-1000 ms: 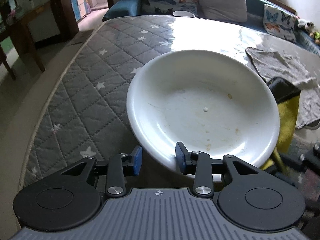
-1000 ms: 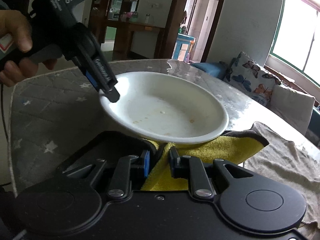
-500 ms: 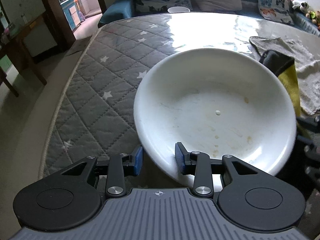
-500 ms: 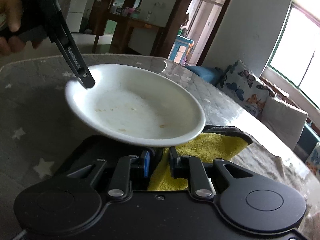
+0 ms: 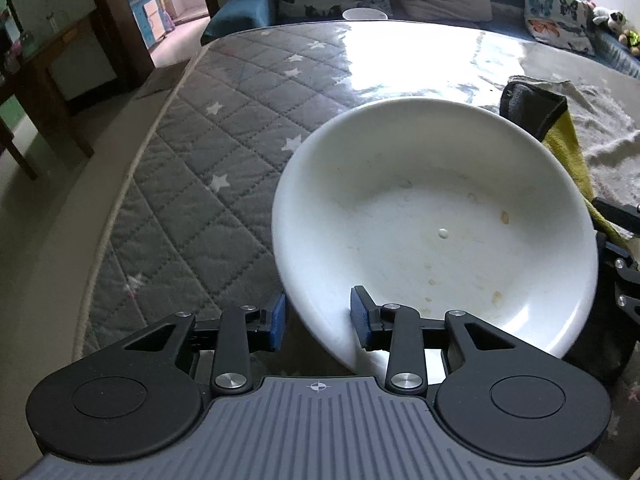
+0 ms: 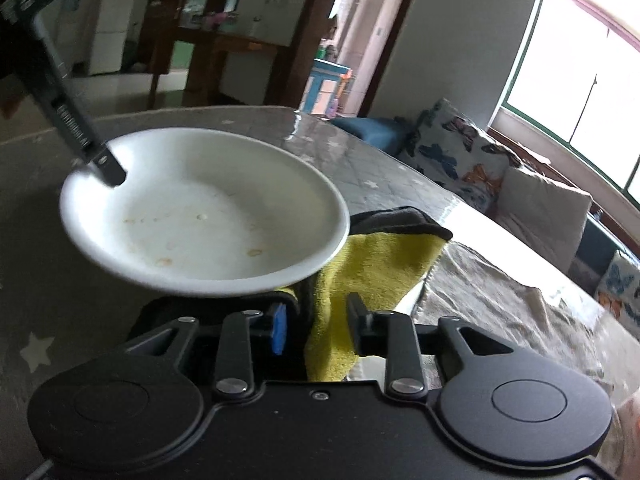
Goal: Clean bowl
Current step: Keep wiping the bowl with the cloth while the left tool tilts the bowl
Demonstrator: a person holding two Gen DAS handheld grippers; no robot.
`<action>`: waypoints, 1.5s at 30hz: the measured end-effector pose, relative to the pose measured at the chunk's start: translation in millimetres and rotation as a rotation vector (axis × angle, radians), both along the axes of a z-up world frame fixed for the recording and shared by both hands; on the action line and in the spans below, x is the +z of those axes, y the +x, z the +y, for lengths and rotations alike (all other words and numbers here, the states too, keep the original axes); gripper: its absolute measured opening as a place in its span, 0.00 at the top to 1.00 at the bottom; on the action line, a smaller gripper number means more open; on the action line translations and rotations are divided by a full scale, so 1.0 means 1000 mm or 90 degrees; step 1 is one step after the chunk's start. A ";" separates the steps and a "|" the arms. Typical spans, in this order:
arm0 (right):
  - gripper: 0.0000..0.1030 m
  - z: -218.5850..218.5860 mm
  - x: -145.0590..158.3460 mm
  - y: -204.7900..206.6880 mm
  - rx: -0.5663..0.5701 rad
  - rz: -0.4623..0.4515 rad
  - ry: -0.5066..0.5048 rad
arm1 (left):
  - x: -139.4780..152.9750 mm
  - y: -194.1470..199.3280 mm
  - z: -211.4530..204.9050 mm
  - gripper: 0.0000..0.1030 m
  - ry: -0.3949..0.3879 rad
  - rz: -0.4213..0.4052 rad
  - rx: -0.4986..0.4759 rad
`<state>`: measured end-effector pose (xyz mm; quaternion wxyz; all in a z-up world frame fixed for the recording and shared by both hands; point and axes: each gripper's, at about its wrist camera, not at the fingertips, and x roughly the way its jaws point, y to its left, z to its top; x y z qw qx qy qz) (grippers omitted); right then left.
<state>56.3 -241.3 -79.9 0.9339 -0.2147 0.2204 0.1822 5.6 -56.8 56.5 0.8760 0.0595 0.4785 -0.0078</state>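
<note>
A shallow white bowl (image 5: 436,224) with brownish food specks is held tilted above the table. My left gripper (image 5: 318,320) is shut on its near rim, one pad under the rim and one inside. In the right wrist view the same bowl (image 6: 200,216) hangs at the left, with the left gripper's finger (image 6: 108,164) on its far rim. My right gripper (image 6: 316,324) is shut on a yellow and grey cloth (image 6: 372,264), just below the bowl's near edge. The cloth (image 5: 568,148) also shows beyond the bowl's right rim.
The table has a grey quilted star cover (image 5: 208,184) under a glossy sheet, and its left edge drops to the floor. A grey-beige towel (image 6: 500,312) lies on the table at the right. A white cup (image 5: 364,14) stands at the far edge, before a cushioned sofa (image 6: 472,160).
The bowl has risen off the table and tilted, drifting left in the right wrist view. Both grippers keep their hold; the cloth stays under the bowl's edge.
</note>
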 end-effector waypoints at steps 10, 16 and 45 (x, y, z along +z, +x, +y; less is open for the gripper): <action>0.43 -0.018 0.002 0.023 -0.030 0.050 0.087 | 0.001 -0.016 -0.001 0.61 -0.052 0.009 0.022; 0.42 -0.029 -0.001 0.032 -0.026 0.076 0.138 | 0.001 -0.021 -0.004 0.59 -0.055 0.009 0.017; 0.81 -0.004 0.009 -0.015 0.073 0.060 0.065 | 0.000 -0.028 -0.005 0.59 -0.097 0.010 0.066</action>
